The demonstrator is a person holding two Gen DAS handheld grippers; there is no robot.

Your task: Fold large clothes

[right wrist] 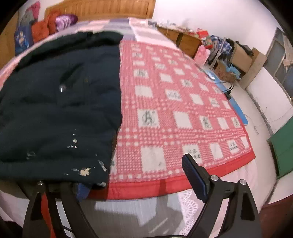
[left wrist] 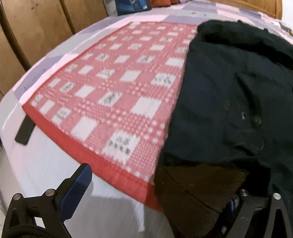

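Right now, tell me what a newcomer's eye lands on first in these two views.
The dark jacket sprawls over the bed, pale paint-like flecks near its hem. Under it lies a red-and-white checked blanket. Both the left gripper and the right gripper stand open at the jacket's near edge.

Ahead of the left gripper [left wrist: 159, 188] a checked quilt [left wrist: 117, 87] lies spread on the bed [left wrist: 45, 155], and a jacket [left wrist: 228, 95] lies on the quilt to that gripper's right, its hem draped over the right finger. From the right gripper [right wrist: 137, 175] the jacket [right wrist: 60, 102] lies ahead and left, its hem over the left finger, with bare quilt [right wrist: 174, 102] ahead and right. A headboard [right wrist: 102, 8] stands far beyond the jacket; boxes [right wrist: 243, 56] sit beyond the bed, to the right.
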